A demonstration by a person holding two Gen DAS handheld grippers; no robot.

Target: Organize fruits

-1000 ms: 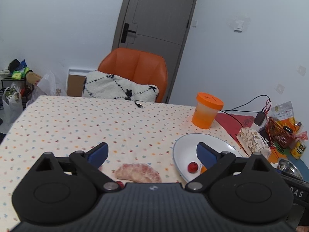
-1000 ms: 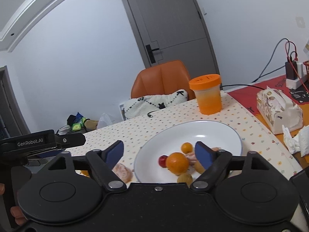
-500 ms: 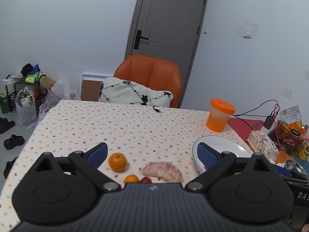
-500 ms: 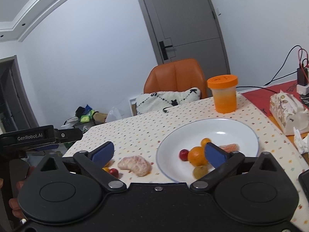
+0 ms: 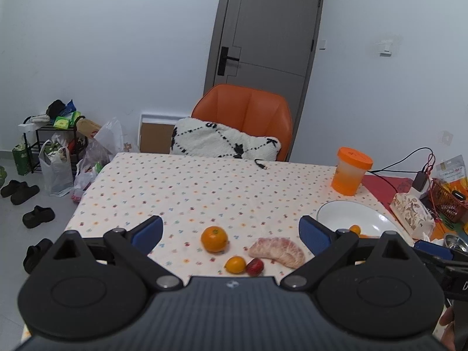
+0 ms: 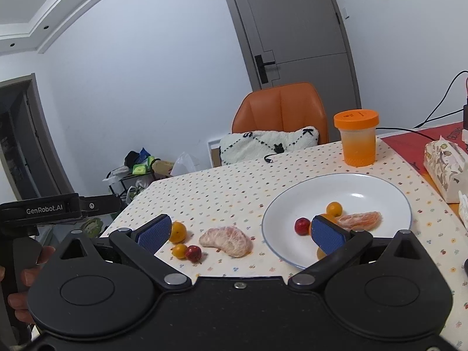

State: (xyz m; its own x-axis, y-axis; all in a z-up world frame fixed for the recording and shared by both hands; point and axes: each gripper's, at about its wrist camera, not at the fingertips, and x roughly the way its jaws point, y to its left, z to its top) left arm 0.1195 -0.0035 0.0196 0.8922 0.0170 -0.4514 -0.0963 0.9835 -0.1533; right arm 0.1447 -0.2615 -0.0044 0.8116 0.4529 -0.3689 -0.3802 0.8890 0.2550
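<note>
Hovering with both grippers' fingers spread wide and empty, left gripper (image 5: 231, 232) faces orange (image 5: 214, 239), kumquat (image 5: 235, 264), red fruit (image 5: 254, 266) (touching) left of plate (image 6: 380, 187); risk: nudged round fruit rolls off table (image 5: 204, 187).

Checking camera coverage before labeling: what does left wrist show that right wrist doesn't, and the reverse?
Left wrist only: shoes on the floor, a red basket and a snack bag at the table's right end.

Right wrist only: the plate's contents, namely a red fruit, a small orange fruit and a peeled orange segment; also the left tool's body, labelled GenRobot.AI.

Both: the plate, orange, pomelo piece, small red fruit and small yellow fruit on the tablecloth, orange-lidded jar, orange chair, tissue pack.
</note>
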